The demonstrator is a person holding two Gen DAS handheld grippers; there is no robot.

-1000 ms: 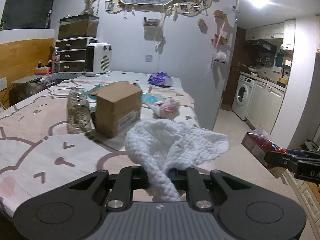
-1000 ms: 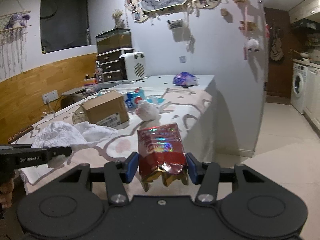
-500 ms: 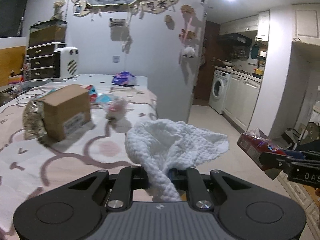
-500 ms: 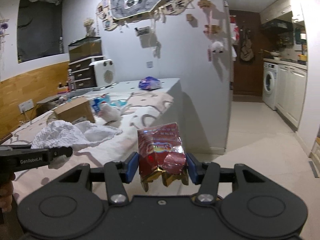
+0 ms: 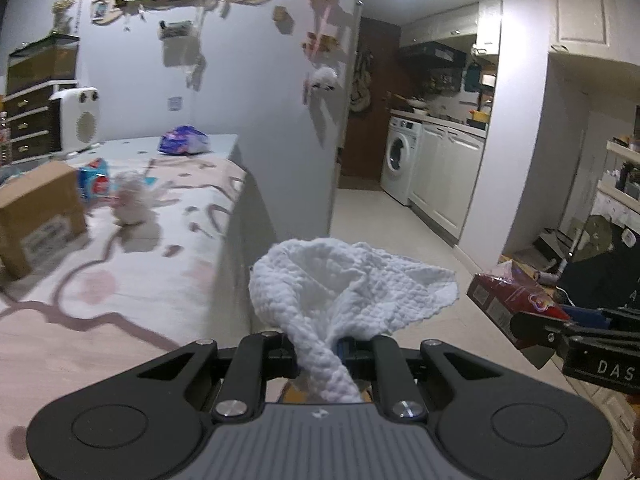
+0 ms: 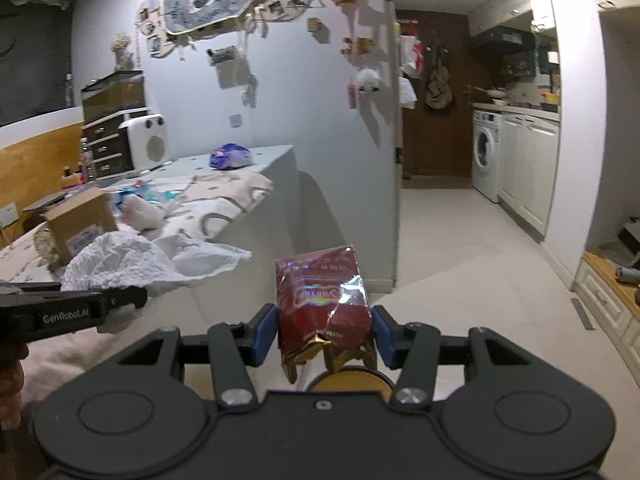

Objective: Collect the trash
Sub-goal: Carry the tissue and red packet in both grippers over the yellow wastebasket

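Cloth (image 5: pixel 352 284) fills the lower centre of the left wrist view, its twisted tail pinched between the left gripper's (image 5: pixel 320 350) fingers. At left, a box (image 5: pixel 38 216) stands shut on the bed (image 5: pixel 132 292), a wad (image 5: pixel 132 200) beside it and a purple bag (image 5: pixel 183 145) farther back. At right edge, the right gripper (image 5: pixel 568 332) clamps a red packet (image 5: pixel 514 304).

Right wrist view: the packet (image 6: pixel 324 304) sits lower centre, squeezed between blue pads (image 6: pixel 264 334). The cloth (image 6: pixel 148 260) hangs at left; the box (image 6: pixel 80 224) behind it.
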